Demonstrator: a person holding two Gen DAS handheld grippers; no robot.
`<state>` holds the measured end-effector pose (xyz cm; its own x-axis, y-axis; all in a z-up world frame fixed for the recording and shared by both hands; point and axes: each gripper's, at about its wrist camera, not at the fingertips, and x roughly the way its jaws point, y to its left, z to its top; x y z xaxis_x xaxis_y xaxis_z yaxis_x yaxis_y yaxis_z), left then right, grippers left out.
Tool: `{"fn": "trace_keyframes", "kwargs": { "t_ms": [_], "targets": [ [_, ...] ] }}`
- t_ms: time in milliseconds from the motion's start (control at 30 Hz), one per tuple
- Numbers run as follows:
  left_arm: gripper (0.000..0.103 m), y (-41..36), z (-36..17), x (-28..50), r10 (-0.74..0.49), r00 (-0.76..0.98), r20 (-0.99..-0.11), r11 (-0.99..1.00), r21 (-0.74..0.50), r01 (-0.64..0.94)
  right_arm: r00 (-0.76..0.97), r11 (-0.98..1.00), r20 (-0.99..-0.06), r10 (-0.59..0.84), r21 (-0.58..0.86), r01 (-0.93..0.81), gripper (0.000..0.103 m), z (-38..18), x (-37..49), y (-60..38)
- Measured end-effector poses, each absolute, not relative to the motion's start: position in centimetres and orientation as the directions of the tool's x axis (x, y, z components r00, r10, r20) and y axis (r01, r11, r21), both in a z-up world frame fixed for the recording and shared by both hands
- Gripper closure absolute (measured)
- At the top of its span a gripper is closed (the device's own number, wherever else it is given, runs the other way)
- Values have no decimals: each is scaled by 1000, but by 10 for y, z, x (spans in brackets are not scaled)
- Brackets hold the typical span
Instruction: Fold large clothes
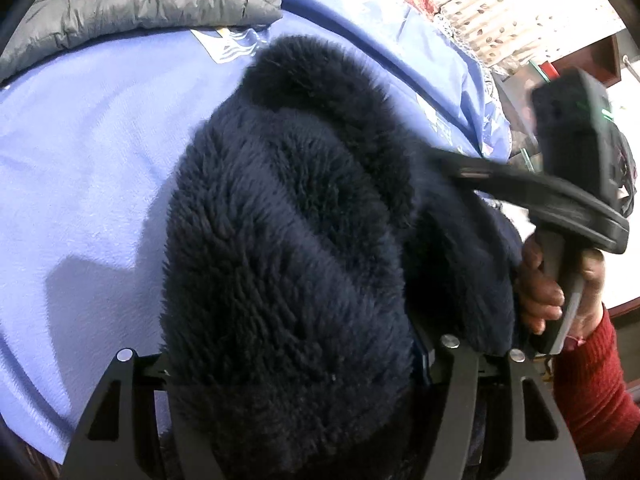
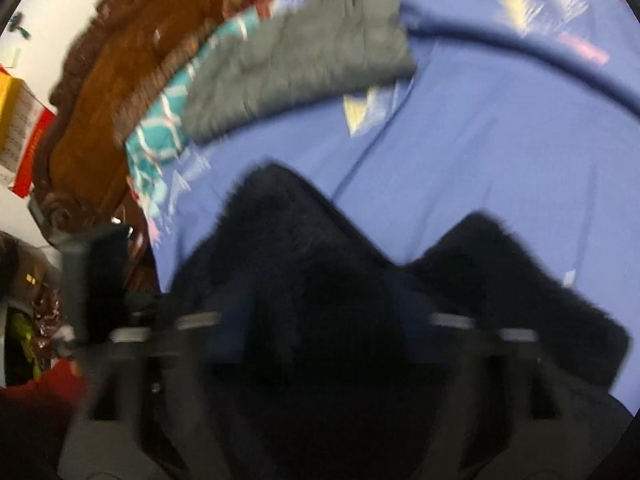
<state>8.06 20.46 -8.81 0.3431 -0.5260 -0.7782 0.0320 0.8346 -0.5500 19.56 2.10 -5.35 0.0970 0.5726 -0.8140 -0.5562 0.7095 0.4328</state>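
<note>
A dark navy fleece garment [image 1: 288,240] hangs bunched over the blue bedsheet [image 1: 80,160]. It fills the space between my left gripper's jaws, whose tips are buried in the pile. My left gripper [image 1: 296,360] is shut on it. The right gripper [image 1: 452,168] shows at the right of the left wrist view, held by a hand in a red sleeve, its fingers pushed into the fleece. In the blurred right wrist view the same fleece [image 2: 312,300] covers my right gripper [image 2: 320,328], which is shut on it.
A folded grey quilted jacket [image 1: 140,0] lies at the back of the bed, and it also shows in the right wrist view [image 2: 296,60]. A carved wooden headboard [image 2: 104,92] and a teal patterned cloth [image 2: 160,132] stand at the bed's left edge.
</note>
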Motion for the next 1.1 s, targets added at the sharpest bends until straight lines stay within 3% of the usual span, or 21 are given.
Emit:
{"fn": "trace_keyframes", "kwargs": {
  "t_ms": [67, 267, 400, 500, 600, 633, 667, 733, 967, 1100],
  "targets": [
    [19, 206, -88, 77, -528, 345, -776, 832, -553, 29, 127, 716, -818, 561, 402, -571, 91, -58, 193, 21],
    [19, 220, -74, 71, -544, 402, -737, 810, -586, 21, 348, 817, -800, 490, 280, -505, 93, -33, 200, 4],
    [19, 224, -70, 75, -537, 395, -745, 810, -586, -5, 205, 856, -895, 396, 279, -434, 90, -100, 219, 11],
    [18, 220, -61, 76, -526, 399, -752, 825, -564, 24, 190, 846, -867, 460, 363, -392, 85, -114, 220, 0],
    [13, 210, -67, 82, -529, 356, -771, 831, -555, 32, 189, 811, -822, 537, 441, -384, 74, -102, 218, -16],
    [12, 207, -73, 85, -521, 332, -786, 839, -544, 29, 194, 805, -811, 552, 457, -380, 61, -97, 216, -19],
    [12, 206, -80, 86, -506, 317, -802, 849, -528, 17, 208, 792, -786, 582, 491, -362, 37, -86, 212, -28],
    [11, 206, -87, 86, -510, 306, -804, 846, -533, 12, 269, 767, -726, 633, 540, -346, 16, -60, 195, -45],
    [8, 215, -88, 84, -514, 289, -808, 847, -531, 22, 422, 714, -576, 701, 571, -406, 9, 6, 107, -143],
    [8, 215, -81, 85, -501, 278, -820, 861, -503, 67, 582, 830, -600, 550, 468, -302, 6, 14, 52, -230]
  ]
}}
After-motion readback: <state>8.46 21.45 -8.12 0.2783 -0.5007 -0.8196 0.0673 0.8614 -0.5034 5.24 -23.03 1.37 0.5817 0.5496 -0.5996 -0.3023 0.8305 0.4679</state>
